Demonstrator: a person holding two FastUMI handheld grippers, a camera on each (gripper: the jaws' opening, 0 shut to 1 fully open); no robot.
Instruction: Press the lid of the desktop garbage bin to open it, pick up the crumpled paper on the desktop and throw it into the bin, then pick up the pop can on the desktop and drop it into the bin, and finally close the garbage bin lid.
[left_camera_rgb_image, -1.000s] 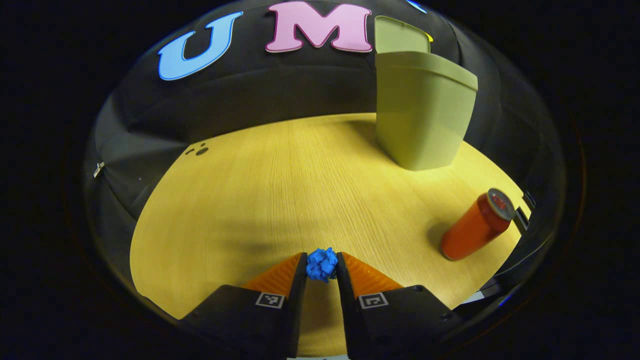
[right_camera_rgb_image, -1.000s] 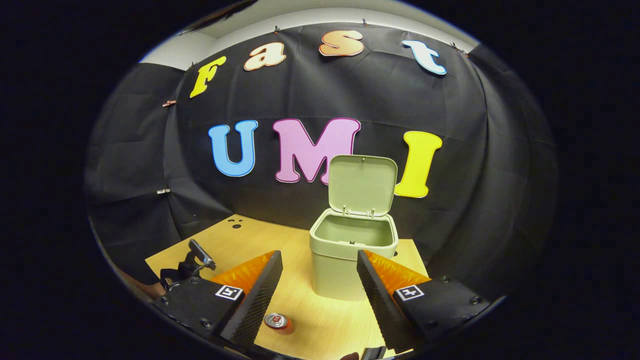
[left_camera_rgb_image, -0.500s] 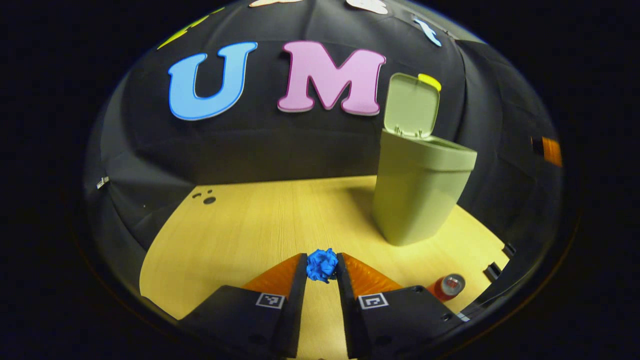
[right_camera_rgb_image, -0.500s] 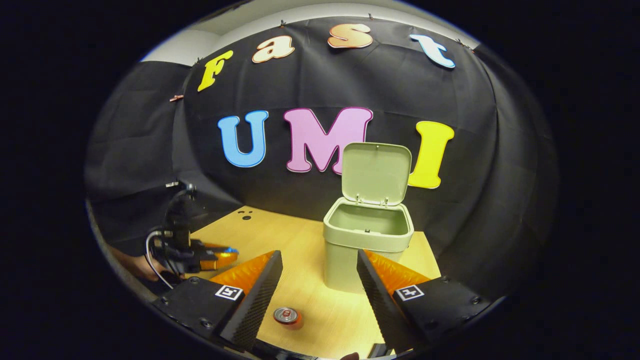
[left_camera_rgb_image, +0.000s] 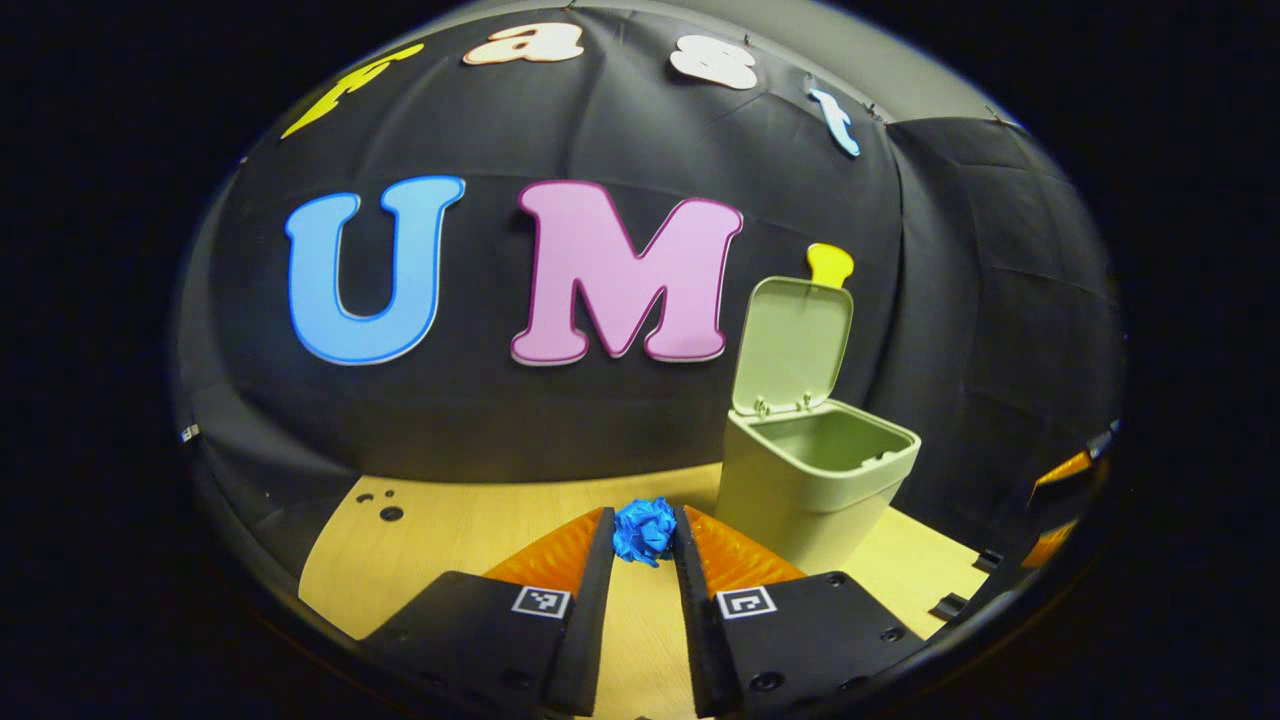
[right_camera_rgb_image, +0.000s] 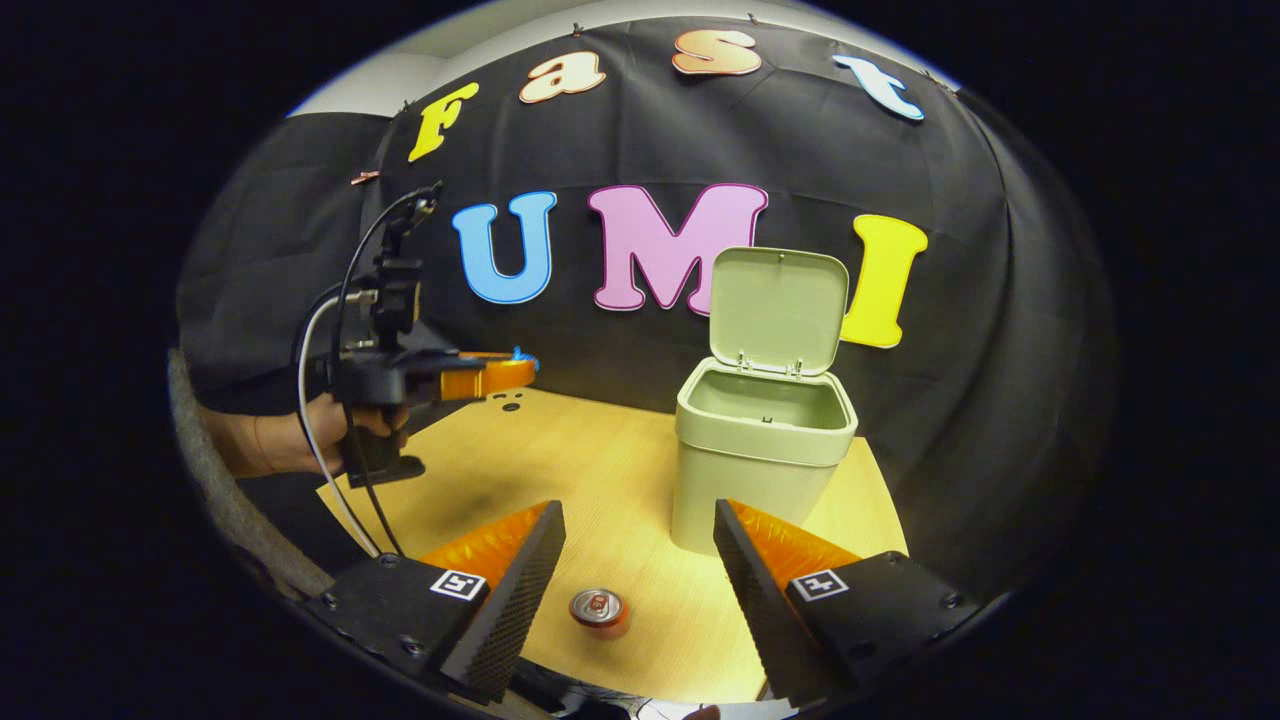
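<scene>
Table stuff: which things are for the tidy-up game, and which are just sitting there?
For the job:
- crumpled blue paper, held in the left gripper
- green bin, lid open
- pop can, under the open right gripper

Just there:
- wooden table
- table's small holes

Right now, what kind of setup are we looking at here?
Likely a staged data-collection booth, not a real home: black cloth wall behind a small wooden table, holding just a green desktop bin and a pop can. A person's hand holds the left gripper.
</scene>
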